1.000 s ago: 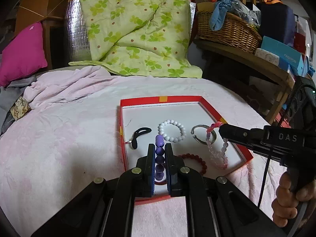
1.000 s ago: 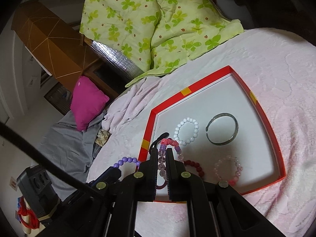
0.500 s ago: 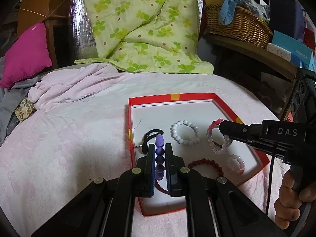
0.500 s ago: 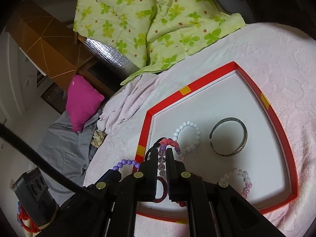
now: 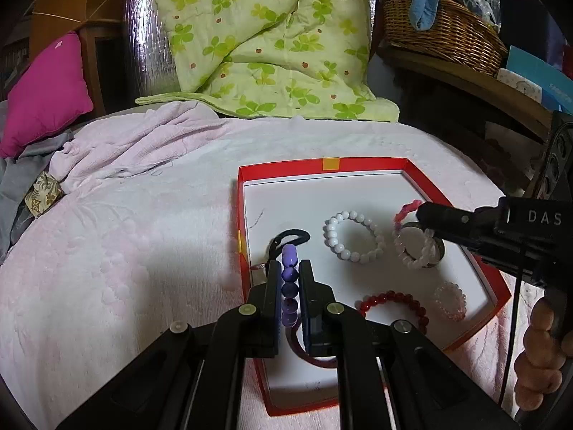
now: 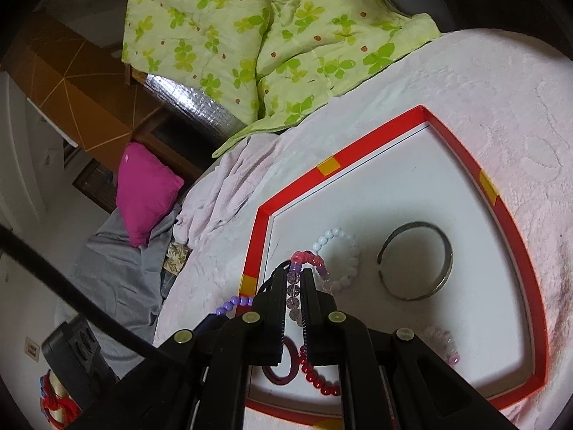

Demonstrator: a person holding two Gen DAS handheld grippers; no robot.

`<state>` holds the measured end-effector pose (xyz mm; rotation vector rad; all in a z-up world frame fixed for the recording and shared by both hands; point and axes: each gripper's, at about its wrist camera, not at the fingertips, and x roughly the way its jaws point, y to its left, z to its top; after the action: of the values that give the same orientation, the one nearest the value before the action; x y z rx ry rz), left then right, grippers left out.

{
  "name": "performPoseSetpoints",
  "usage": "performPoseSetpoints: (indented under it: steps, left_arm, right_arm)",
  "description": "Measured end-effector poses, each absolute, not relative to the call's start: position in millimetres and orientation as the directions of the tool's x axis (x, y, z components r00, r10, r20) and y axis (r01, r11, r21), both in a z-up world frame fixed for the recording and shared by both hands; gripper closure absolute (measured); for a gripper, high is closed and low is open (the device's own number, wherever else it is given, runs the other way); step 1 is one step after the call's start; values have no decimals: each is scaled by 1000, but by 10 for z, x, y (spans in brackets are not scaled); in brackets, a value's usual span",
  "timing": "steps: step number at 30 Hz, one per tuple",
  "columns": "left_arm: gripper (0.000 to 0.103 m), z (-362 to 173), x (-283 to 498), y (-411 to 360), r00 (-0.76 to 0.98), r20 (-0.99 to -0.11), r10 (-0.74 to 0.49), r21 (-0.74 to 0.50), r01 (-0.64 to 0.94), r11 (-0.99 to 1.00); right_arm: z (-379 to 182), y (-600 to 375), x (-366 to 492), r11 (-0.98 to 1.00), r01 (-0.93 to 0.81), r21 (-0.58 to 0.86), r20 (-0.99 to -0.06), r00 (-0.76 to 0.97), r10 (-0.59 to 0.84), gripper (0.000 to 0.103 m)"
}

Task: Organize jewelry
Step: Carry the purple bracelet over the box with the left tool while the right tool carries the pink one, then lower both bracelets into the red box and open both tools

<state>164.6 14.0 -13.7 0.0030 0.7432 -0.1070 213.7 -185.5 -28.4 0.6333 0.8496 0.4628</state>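
**Two grippers each holding a beaded bracelet over a red tray**

While both grippers hang above the shallow red-rimmed tray with a white floor, each has a bracelet pinched between its fingers. The left gripper is clamped on a purple round-bead bracelet, held over the tray's near left part. The right gripper is clamped on a pale pink and lilac bead bracelet with a coral-red knot, held over the tray's right side.

Lying on the tray floor are a white pearl-like bead bracelet, an open silver metal bangle, a dark red bead bracelet, a small clear pink bead bracelet, a smooth dark red ring-shaped bangle and a black cord loop.

The tray rests on a pale pink textured bedspread. Beyond it lie a green clover-print quilt, a magenta cushion and, to the right, a wicker basket on a wooden shelf.
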Motion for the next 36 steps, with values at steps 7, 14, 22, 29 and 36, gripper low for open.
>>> performPoseSetpoints:
  steps: [7, 14, 22, 29, 36]
  left_arm:
    - [93, -151, 1804, 201, 724, -683, -95, -48, 85, 995]
    - [93, -187, 1929, 178, 704, -698, -132, -69, 117, 991]
    - [93, -227, 2010, 123, 689, -707, -158, -78, 146, 986]
    - [93, -279, 2004, 42, 684, -716, -141, -40, 161, 986]
    - [93, -315, 1997, 8, 679, -723, -129, -21, 166, 986]
  right_arm:
    - [-250, -1978, 2291, 714, -92, 694, -533, 601, 595, 95]
    - [-170, -2098, 2521, 704, -65, 707, -521, 625, 581, 95]
    - [-223, -2064, 2811, 709, -43, 704, -538, 619, 572, 95]
    - [-384, -2001, 2990, 711, -9, 703, -564, 603, 565, 95]
    - [-531, -2050, 3086, 716, 35, 697, -588, 600, 543, 95]
